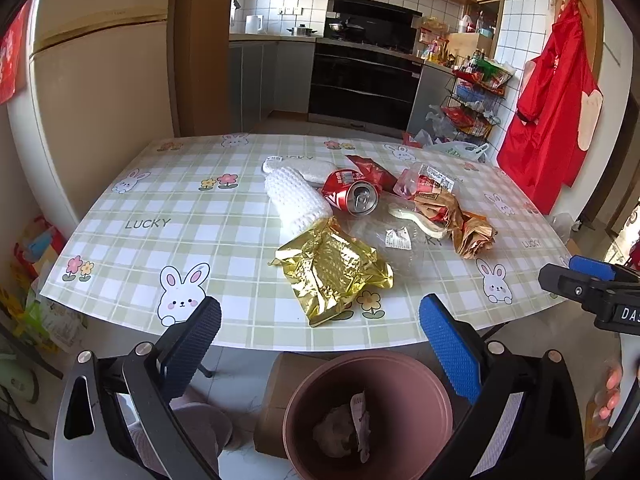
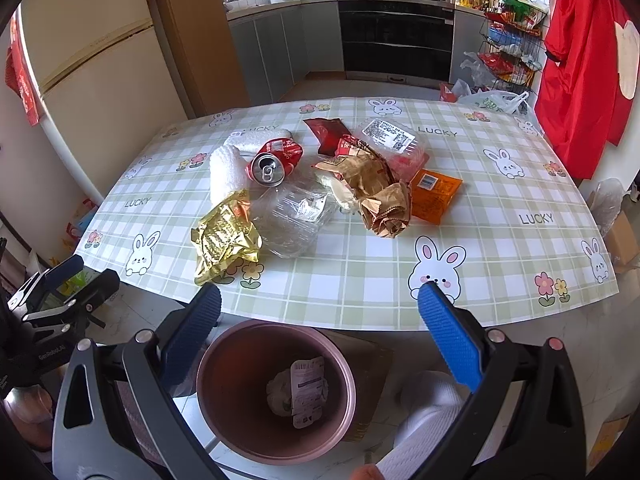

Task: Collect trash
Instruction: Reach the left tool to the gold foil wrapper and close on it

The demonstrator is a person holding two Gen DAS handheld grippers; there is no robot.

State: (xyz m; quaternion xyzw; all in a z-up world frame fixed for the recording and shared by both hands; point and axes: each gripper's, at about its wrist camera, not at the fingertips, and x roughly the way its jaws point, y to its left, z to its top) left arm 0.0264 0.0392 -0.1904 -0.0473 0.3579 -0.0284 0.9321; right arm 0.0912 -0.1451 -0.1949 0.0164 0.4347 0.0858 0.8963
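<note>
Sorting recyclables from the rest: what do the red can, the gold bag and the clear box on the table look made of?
Red can: looks like aluminium, with a bare silvery top and pull-tab opening. Gold bag: likely metallised foil film, mirror-shiny with sharp crinkles. Clear box: thin transparent plastic, since the tablecloth shows through it; it carries a paper label.

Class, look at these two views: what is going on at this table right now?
A person is clearing trash off a table into a brown bin on the floor below its near edge. Both the left hand-held gripper and the right hand-held gripper are open and empty above the bin, which already holds some waste. A gold wrapper, a red can and other wrappers are still on the table.
</note>
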